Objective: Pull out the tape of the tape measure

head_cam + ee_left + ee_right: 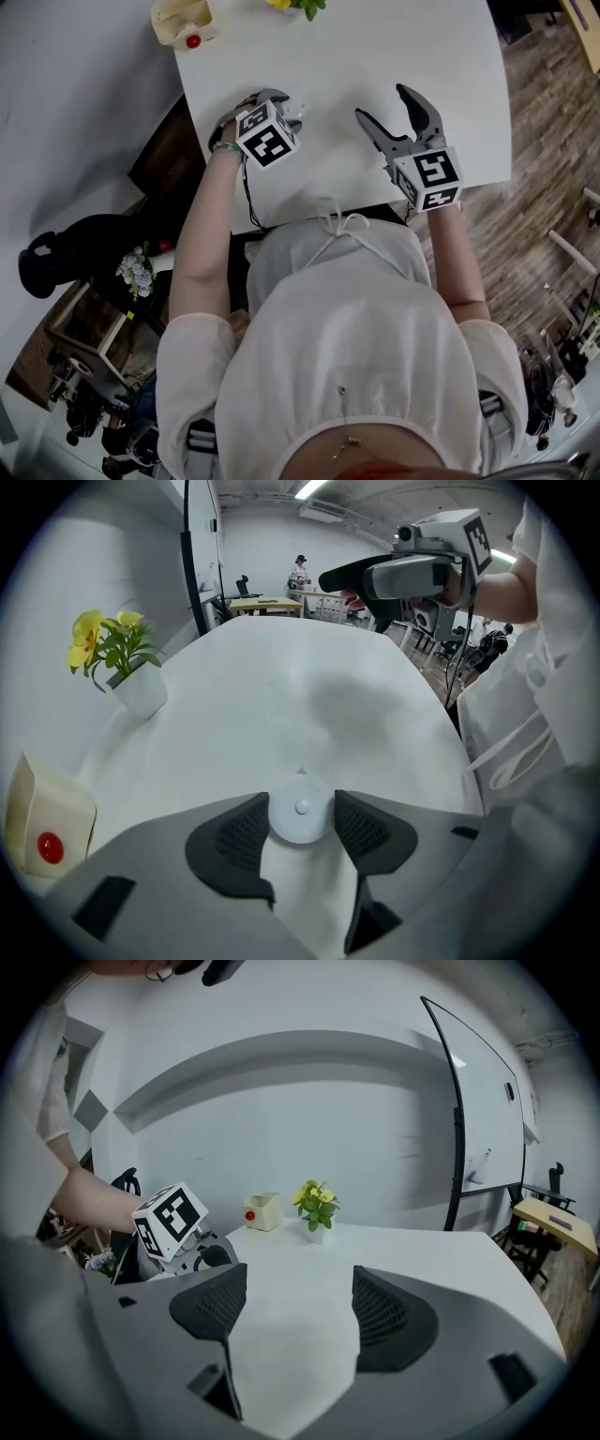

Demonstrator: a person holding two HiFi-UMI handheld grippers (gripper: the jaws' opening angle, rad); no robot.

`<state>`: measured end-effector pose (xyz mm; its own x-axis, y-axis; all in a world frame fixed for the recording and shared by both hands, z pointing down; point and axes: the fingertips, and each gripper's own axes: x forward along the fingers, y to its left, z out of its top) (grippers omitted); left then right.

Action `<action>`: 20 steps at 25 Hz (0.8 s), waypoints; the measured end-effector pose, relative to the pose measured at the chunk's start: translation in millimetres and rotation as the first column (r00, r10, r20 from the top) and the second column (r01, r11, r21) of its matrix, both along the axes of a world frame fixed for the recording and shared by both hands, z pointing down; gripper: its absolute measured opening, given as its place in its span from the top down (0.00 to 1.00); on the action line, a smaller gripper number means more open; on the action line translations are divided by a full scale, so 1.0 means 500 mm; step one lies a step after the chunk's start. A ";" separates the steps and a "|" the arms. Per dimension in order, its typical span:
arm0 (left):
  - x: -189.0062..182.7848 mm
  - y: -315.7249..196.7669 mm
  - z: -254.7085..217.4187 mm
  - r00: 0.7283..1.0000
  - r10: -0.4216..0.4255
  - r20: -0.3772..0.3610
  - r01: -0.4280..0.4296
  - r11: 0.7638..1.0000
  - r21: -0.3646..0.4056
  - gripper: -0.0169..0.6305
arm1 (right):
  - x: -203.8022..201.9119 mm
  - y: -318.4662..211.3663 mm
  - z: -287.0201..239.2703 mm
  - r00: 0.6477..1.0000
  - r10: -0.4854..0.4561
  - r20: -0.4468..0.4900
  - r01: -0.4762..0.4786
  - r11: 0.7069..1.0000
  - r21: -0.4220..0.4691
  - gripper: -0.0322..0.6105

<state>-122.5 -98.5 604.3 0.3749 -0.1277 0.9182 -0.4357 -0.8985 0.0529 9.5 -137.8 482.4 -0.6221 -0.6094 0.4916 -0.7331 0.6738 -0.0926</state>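
Small round white plastic tape measure (pixel 300 816) on white table (pixel 375 47), lower centre of left gripper view, pinched between left gripper (pixel 302 799) pads. Nub, likely tape end, faces up-frame. Right gripper (pixel 382 101) wide, empty, well apart rightward.

White smooth tabletop (pixel 403 56), rounded corners, long side toward person. Three things directly on it.

Small round white plastic tape measure (pixel 300 806): flat on top, near front edge, left part; small knob at centre of upper face.

Cream boxy plastic container with red round button (pixel 185 21): far left corner, right at table edge.

Small white pot with yellow flowers and green leaves (pixel 141 688): upright at far edge, near container but apart from it. Both well apart from tape measure.
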 end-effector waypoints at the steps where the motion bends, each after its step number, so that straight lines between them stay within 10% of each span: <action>1: 0.001 0.002 0.000 1.000 -0.004 0.011 0.003 1.000 0.006 0.62 | 0.002 0.000 0.000 1.000 -0.001 0.001 0.001 1.000 -0.001 0.41; 15: 0.051 0.017 -0.102 0.987 -0.154 -0.042 0.158 0.982 0.102 0.63 | 0.054 0.000 -0.034 0.990 -0.143 0.007 0.143 0.990 0.013 0.41; 20: 0.088 0.013 -0.194 0.987 -0.138 -0.076 0.149 0.975 0.166 0.63 | 0.019 0.025 -0.053 0.929 -0.369 -0.031 0.370 0.929 0.009 0.42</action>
